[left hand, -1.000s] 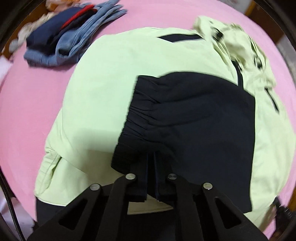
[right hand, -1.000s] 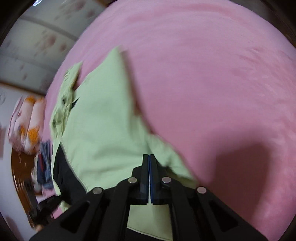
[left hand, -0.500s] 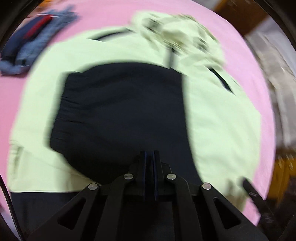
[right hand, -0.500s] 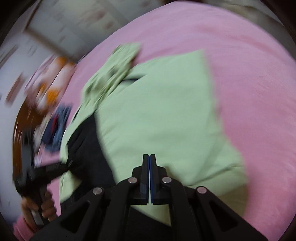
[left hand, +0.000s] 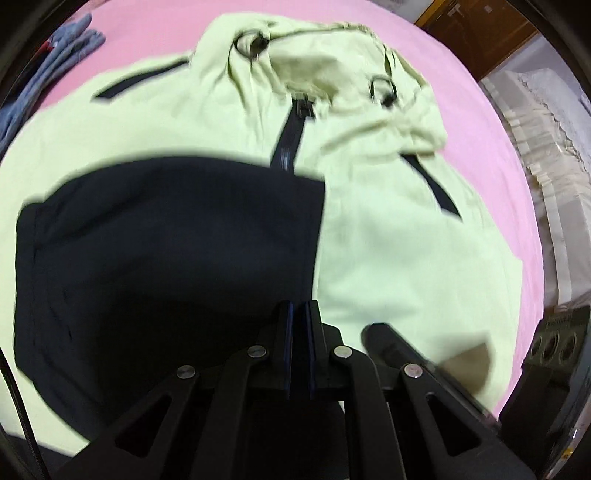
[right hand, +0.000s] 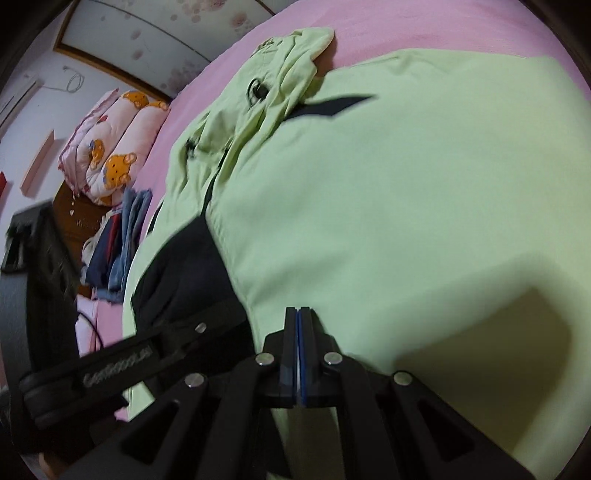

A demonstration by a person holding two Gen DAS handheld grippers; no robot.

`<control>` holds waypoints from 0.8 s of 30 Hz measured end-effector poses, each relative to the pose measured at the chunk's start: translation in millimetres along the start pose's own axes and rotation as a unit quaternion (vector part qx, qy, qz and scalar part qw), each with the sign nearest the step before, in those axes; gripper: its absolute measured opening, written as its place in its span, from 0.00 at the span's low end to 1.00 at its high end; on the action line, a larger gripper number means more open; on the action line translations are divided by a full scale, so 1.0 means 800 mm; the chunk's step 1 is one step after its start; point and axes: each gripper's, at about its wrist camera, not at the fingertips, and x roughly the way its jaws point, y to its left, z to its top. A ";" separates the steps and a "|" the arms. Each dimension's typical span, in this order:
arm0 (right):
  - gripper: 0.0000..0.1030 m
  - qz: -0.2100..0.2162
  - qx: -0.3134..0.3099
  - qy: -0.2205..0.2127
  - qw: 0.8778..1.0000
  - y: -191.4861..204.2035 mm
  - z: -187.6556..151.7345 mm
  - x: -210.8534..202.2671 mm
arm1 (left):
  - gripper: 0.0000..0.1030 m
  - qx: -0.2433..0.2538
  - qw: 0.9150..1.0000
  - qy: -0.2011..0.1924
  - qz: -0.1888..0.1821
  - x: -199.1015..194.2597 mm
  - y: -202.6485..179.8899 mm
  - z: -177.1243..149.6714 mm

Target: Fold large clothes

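A light green hooded jacket (left hand: pixel 388 229) with a black zip lies spread on the pink bed (left hand: pixel 147 33). A black sleeve panel (left hand: pixel 166 251) is folded flat across its front. My left gripper (left hand: pixel 298 314) hovers low over the edge of that black panel, shut, with only a thin slit between the pads and nothing clearly in it. In the right wrist view the green fabric (right hand: pixel 406 203) fills the frame, folded over beside the black panel (right hand: pixel 184 280). My right gripper (right hand: pixel 298 314) is shut just above the green cloth. The left gripper's black body (right hand: pixel 122 358) reaches in from the left.
A stack of folded denim and navy clothes (right hand: pixel 118 240) sits on the bed's far side, also seen as blue cloth (left hand: pixel 55 62). A pink bear-print quilt (right hand: pixel 114 147) lies behind it. White lace-covered furniture (left hand: pixel 546 147) stands beside the bed. A black cable (left hand: pixel 18 406) hangs at the left.
The left gripper slid right over the jacket; the bunched black cuff it gripped now lies flat. The right gripper swung from the pink sheet to above the folded green cloth.
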 end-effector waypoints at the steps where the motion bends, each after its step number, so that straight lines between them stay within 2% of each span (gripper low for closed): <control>1: 0.00 0.005 0.001 -0.005 1.000 -0.003 0.011 0.004 | 0.05 -0.002 1.000 -0.006 -0.003 0.001 0.003 0.010; 3: 0.00 0.006 -0.009 -0.011 1.000 -0.007 0.028 0.006 | 0.05 -0.009 1.000 -0.023 0.008 -0.002 0.008 0.022; 6: 0.00 0.000 -0.047 -0.026 0.999 -0.016 0.050 0.000 | 0.05 -0.024 0.996 -0.053 0.064 -0.009 0.027 0.036; 7: 0.00 0.000 -0.053 -0.025 0.998 -0.019 0.054 -0.002 | 0.05 -0.034 0.995 -0.060 0.071 -0.013 0.039 0.040; 11: 0.00 -0.046 -0.097 -0.050 0.993 -0.034 0.063 -0.027 | 0.05 -0.064 0.994 -0.061 0.061 -0.027 0.086 0.052; 14: 0.00 -0.048 -0.071 -0.064 0.994 -0.066 0.068 -0.051 | 0.05 -0.052 0.992 -0.067 0.090 -0.034 0.103 0.059; 15: 0.00 -0.055 -0.063 -0.075 0.994 -0.074 0.068 -0.059 | 0.05 -0.048 0.992 -0.070 0.098 -0.038 0.139 0.059; 16: 0.00 -0.067 -0.059 -0.085 0.992 -0.079 0.068 -0.066 | 0.05 -0.047 0.991 -0.073 0.099 -0.044 0.162 0.057; 18: 0.00 -0.090 -0.036 -0.114 0.989 -0.094 0.068 -0.083 | 0.05 -0.059 0.993 -0.076 0.073 -0.054 0.190 0.061; 20: 0.00 -0.113 -0.007 -0.140 0.984 -0.110 0.065 -0.099 | 0.04 -0.067 0.992 -0.080 0.067 -0.061 0.201 0.067; 21: 0.00 -0.142 0.008 -0.157 0.977 -0.116 0.063 -0.106 | 0.04 -0.066 0.992 -0.083 0.070 -0.064 0.203 0.064; 24: 0.00 -0.186 0.054 -0.184 0.964 -0.132 0.056 -0.122 | 0.04 -0.058 0.990 -0.091 0.093 -0.060 0.194 0.065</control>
